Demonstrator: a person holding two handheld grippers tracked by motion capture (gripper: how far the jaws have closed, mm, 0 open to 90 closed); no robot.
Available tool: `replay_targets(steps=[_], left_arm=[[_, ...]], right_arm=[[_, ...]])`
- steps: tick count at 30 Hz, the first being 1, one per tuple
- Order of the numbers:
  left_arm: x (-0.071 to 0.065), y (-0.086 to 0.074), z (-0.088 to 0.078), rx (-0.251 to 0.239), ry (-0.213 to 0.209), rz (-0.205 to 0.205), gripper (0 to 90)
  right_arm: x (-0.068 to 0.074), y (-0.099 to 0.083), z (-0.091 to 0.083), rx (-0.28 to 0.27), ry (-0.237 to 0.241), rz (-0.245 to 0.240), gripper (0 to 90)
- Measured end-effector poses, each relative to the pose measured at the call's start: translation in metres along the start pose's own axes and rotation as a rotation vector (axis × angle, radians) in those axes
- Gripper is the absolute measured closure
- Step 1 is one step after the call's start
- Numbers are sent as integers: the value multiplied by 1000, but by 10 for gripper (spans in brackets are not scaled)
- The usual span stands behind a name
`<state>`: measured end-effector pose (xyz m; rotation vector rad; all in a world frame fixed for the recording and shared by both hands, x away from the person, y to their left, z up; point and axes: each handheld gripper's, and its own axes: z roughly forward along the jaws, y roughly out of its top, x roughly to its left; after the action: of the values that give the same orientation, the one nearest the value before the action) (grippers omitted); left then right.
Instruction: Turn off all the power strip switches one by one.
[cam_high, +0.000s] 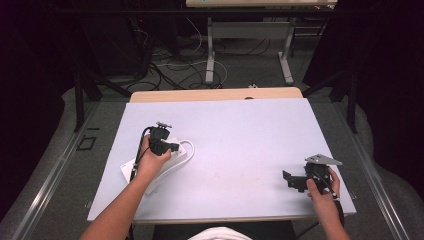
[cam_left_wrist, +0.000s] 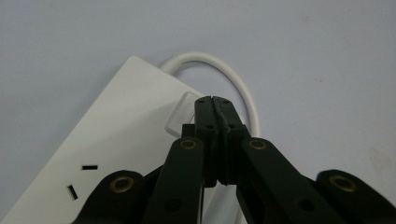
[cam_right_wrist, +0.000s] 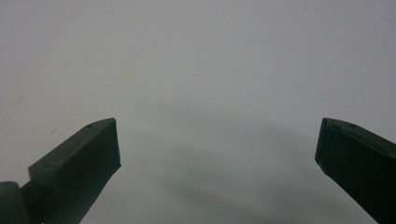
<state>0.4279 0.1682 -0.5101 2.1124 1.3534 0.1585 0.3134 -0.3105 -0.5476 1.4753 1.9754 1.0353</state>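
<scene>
Apparently the left gripper (cam_left_wrist: 215, 100), jaws pressed together w/ nothing between, points its tips down at the rocker switch (cam_left_wrist: 183, 114) near the cord end of the white power strip (cam_left_wrist: 116, 135), prob. to press it. Right gripper (cam_high: 300, 179), jaws wide apart, rests well right of the strip on the table (cam_high: 240, 130), idle.

I see the white plastic power strip (cam_high: 150, 167) lying on the pale flat table mat (cam_high: 240, 135), at its near-left part. Its white round cable (cam_left_wrist: 233, 77) loops out from the strip's far end onto the mat. Left gripper (cam_left_wrist: 215, 105) sits directly over that end, jaws pressed together above the strip's clear rocker switch (cam_left_wrist: 183, 114). Right gripper (cam_high: 294, 181) is well apart at the near-right corner, jaws spread over bare mat.
</scene>
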Motion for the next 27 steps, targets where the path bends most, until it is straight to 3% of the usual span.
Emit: replay_targets(steps=[5, 8, 9, 10, 11, 12, 17, 20, 23, 27], left_arm=[[-1, -1, -6, 5, -8, 15, 900], [-3, -2, -9, -16, 4, 9, 900], [-2, -2, -12, -8, -4, 26, 900], [-4, -3, -12, -23, 3, 10, 900], [-3, -3, -14, -10, -3, 28, 900], [-4, -4, -14, -26, 4, 9, 900], [-3, -6, -22, -22, -8, 22, 900], [-4, -8, -24, -39, -4, 2, 900], [-3, -9, -27, -28, 1, 14, 900], [-3, -12, -30, -25, 0, -3, 900]], right_arm=[[0, 0, 0, 0, 0, 1, 0], [0, 0, 0, 0, 0, 1, 0], [0, 0, 0, 0, 0, 0, 0], [0, 0, 0, 0, 0, 1, 0], [0, 0, 0, 0, 0, 1, 0], [0, 0, 0, 0, 0, 1, 0], [0, 0, 0, -1, -1, 3, 0], [0, 0, 0, 0, 0, 2, 0], [0, 0, 0, -1, -2, 3, 0], [0, 0, 0, 1, 1, 2, 0]])
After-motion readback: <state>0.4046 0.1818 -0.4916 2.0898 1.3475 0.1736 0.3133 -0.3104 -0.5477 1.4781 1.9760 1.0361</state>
